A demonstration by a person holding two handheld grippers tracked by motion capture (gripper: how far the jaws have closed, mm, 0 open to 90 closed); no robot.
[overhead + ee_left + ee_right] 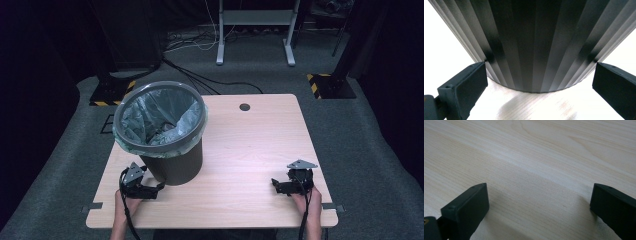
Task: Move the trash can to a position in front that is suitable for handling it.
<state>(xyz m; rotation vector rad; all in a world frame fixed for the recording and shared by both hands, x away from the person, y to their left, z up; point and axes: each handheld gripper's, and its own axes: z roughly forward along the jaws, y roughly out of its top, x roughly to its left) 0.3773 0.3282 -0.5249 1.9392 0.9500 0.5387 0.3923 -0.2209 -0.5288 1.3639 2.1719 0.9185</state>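
Your left gripper (pixel 150 189) rests low on the table (pixel 250 150) at its near left corner, aimed at the base of the bin (pixel 172 165). In the left gripper view its jaws are spread wide, one on each side of the bin's ribbed dark wall (pixel 534 45); the jaw tips sit just beside the wall, and you cannot tell whether they touch it. Nothing is pinched between them.

The bin stands upright on the left half of the table, lined with a grey-green bag (pixel 155 117) folded over its rim.

Your right gripper (pixel 280 185) lies near the table's right front edge, well apart from the bin. Its jaws are spread wide over bare wood (pixel 536 170) and hold nothing.
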